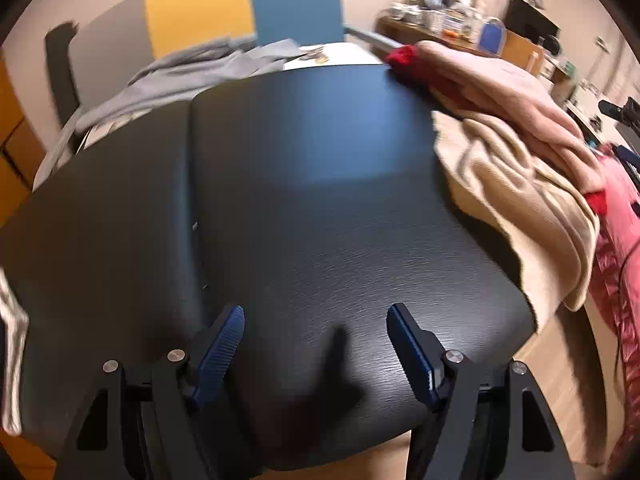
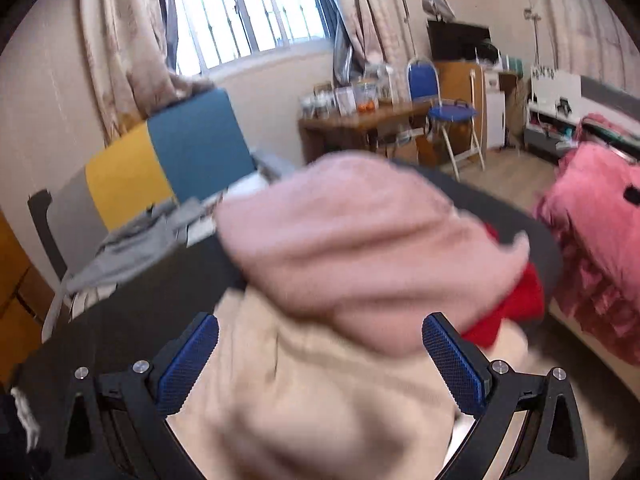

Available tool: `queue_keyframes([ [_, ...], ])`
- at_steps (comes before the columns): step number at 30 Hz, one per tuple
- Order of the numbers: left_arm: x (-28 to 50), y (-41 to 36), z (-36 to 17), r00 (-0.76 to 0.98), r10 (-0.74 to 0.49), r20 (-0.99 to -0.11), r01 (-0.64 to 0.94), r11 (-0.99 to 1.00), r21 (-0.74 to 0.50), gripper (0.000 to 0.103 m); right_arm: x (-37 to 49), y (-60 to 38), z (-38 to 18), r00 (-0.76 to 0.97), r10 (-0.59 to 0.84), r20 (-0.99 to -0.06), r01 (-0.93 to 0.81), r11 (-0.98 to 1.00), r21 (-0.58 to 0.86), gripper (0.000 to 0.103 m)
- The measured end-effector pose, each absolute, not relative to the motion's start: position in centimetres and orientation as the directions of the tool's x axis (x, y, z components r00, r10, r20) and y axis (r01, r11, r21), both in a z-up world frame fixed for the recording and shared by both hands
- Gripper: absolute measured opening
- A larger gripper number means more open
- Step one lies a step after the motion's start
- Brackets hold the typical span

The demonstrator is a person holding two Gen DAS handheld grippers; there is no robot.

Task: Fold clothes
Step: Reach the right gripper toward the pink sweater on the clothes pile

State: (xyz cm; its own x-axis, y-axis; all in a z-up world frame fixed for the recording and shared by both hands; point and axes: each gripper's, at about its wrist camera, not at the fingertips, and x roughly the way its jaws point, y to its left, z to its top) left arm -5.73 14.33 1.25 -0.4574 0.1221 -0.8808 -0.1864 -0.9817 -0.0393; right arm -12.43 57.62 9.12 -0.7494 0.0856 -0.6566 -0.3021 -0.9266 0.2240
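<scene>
A pile of clothes lies on the right side of a black table [image 1: 320, 184]: a pink garment [image 1: 500, 84] on top, a beige one [image 1: 520, 208] under it, a red one [image 1: 404, 58] peeking out. My left gripper [image 1: 316, 316] is open and empty above the table's near edge, left of the pile. In the right wrist view my right gripper [image 2: 320, 336] is open, hovering close over the beige garment [image 2: 312, 400], with the pink garment [image 2: 360, 248] just ahead and the red one [image 2: 516, 304] to its right. The view is blurred.
A grey garment [image 1: 188, 76] lies at the table's far left, in front of a yellow and blue chair back [image 1: 248, 8]. A pink frilly bedcover [image 2: 600, 220] is to the right. A wooden desk [image 2: 360, 128] with clutter and a blue folding chair [image 2: 448, 116] stand by the far wall.
</scene>
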Motion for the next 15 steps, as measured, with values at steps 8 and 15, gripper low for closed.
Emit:
queue_keyframes([
  [8, -6.2, 12.7, 1.1, -0.43, 0.122, -0.895, -0.167, -0.985, -0.054, 0.075, -19.6, 63.4, 4.3, -0.713, -0.061, -0.698, -0.408, -0.774, 0.484, 0.071],
  [15, -6.8, 12.9, 0.9, -0.4, 0.13, -0.907, -0.174, -0.983, -0.064, 0.075, -23.6, 67.5, 0.4, -0.725, -0.126, -0.677, -0.475, -0.619, 0.625, 0.071],
])
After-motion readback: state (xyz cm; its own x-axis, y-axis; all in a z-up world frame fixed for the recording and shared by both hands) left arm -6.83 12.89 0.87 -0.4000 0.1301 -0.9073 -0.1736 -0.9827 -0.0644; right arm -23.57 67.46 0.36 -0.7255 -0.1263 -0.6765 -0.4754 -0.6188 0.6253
